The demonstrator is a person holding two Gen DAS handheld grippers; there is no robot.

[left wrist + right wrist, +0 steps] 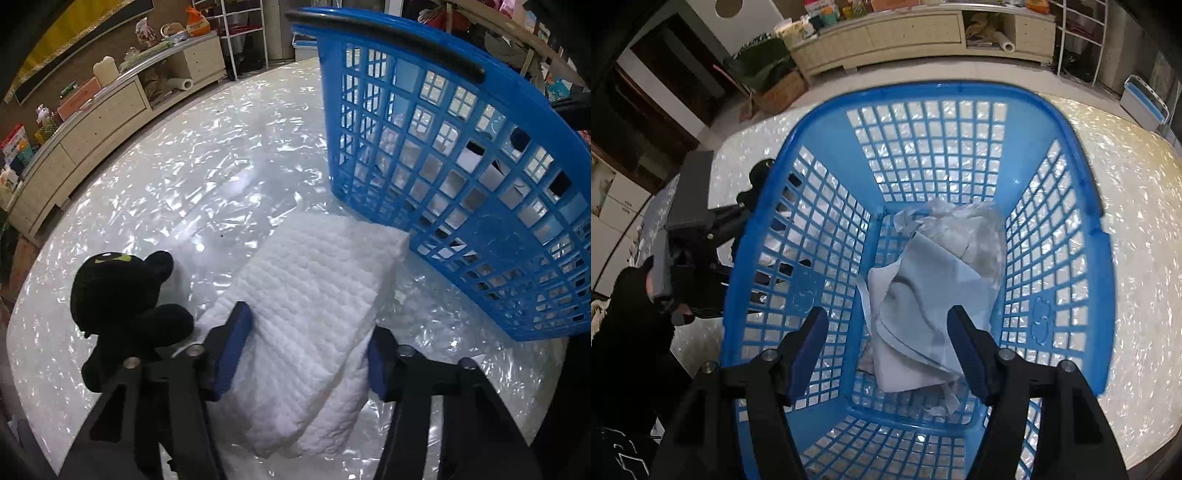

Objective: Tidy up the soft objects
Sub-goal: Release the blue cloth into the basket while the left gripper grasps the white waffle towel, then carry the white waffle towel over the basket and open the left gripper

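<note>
The left gripper (306,354) sits low over a pearly white surface (207,173), its blue-padded fingers (231,354) spread to either side of a folded white quilted cloth (314,295). The left pad lies against the cloth's edge, while the right pad stands just beside the other edge; whether it touches cannot be told. The cloth lies flat on the surface, its far end reaching the foot of a blue lattice basket (461,155), which stands to the right with a dark handle bar along its rim. Just left of the cloth, a black plush toy (125,302) sits on the surface, close to the left finger's arm. In the right wrist view, the right gripper (890,350) hovers above the open basket (923,96), its fingers spread wide and holding nothing. Inside the basket, on the bottom, lies a crumpled pale blue-grey cloth (923,295) with a lighter, wrinkled piece beyond it toward the far wall. Outside the basket's left wall, the left gripper's (690,236) black frame and a hand in a dark glove (635,295) are visible. A low cream cabinet (912,33) runs along the back of the room.
</note>
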